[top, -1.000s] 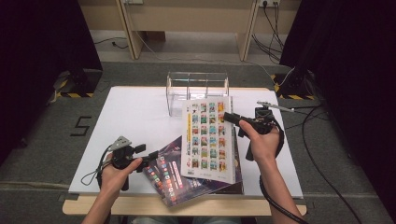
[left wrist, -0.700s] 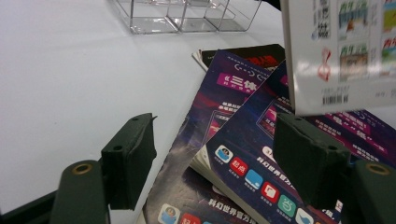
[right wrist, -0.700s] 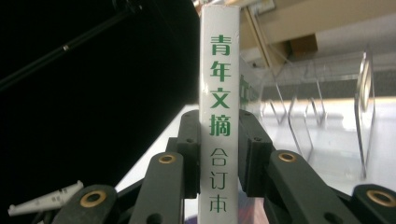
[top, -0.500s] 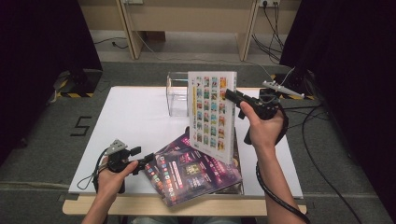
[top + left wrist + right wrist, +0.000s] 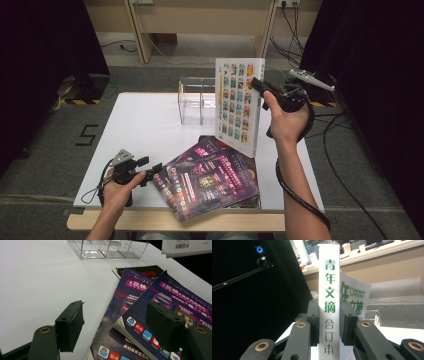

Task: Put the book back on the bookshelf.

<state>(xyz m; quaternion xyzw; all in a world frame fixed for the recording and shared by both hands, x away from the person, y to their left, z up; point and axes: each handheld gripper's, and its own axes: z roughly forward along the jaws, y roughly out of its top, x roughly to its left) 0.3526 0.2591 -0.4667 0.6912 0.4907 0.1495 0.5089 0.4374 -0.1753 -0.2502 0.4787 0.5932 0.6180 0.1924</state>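
A thick white book (image 5: pixel 239 102) with a grid of small colourful pictures on its cover hangs upright above the table's right half. My right gripper (image 5: pixel 260 87) is shut on its spine (image 5: pixel 329 322), which bears green characters. The book's lower edge with a barcode (image 5: pixel 185 247) floats in the air beyond the rack. Two purple magazines (image 5: pixel 210 182) lie fanned near the front edge on top of a dark one (image 5: pixel 145 271). My left gripper (image 5: pixel 150 170) rests low at their left corner, open (image 5: pixel 116 327); one pad (image 5: pixel 163 327) is over the top magazine, the other (image 5: pixel 70 326) over bare table.
A clear acrylic rack (image 5: pixel 197 100) with dividers stands at the back middle of the white table (image 5: pixel 145 130), just left of the raised book. Cables trail on the floor to the right. Wooden furniture legs stand behind the table.
My right hand has raised the white book off the magazine pile and tipped it upright, moving it back toward the rack. The left gripper has stayed by the magazines.
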